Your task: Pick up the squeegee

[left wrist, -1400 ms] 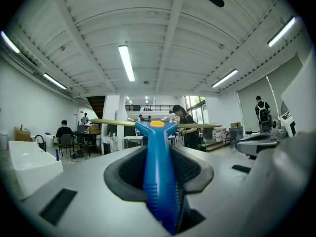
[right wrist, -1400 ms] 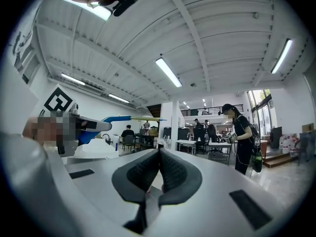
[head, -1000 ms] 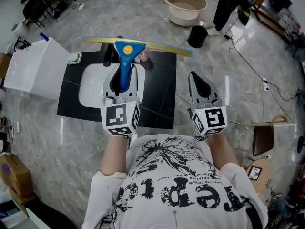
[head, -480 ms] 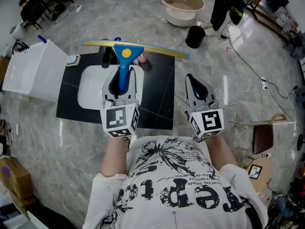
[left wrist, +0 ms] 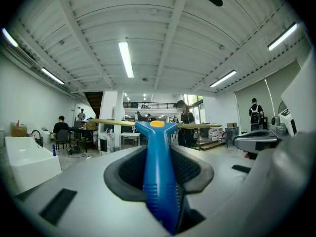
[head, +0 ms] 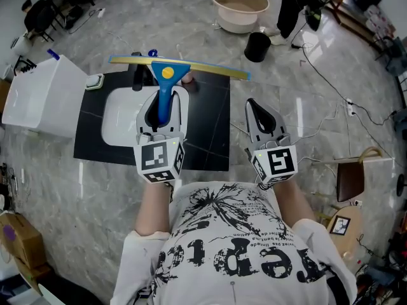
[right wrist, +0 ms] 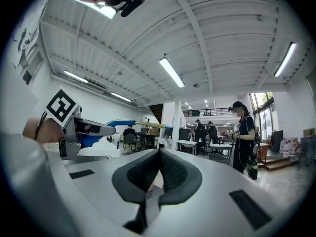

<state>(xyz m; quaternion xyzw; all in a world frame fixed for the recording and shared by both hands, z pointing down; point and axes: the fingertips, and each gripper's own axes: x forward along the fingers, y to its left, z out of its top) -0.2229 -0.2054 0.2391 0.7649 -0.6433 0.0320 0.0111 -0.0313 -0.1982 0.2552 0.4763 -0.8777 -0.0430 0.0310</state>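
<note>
Because the left gripper (head: 164,100) clamps the squeegee (head: 166,75) by its blue handle, the blade juts level at the far end, while the right gripper (head: 253,105) sits closed, empty.

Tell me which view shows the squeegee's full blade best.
Head view: the squeegee shows whole from above, yellow blade and blue handle, held by the left gripper. The left gripper view shows mainly the handle between its jaws; the right gripper view catches it small, partly hidden.
</note>
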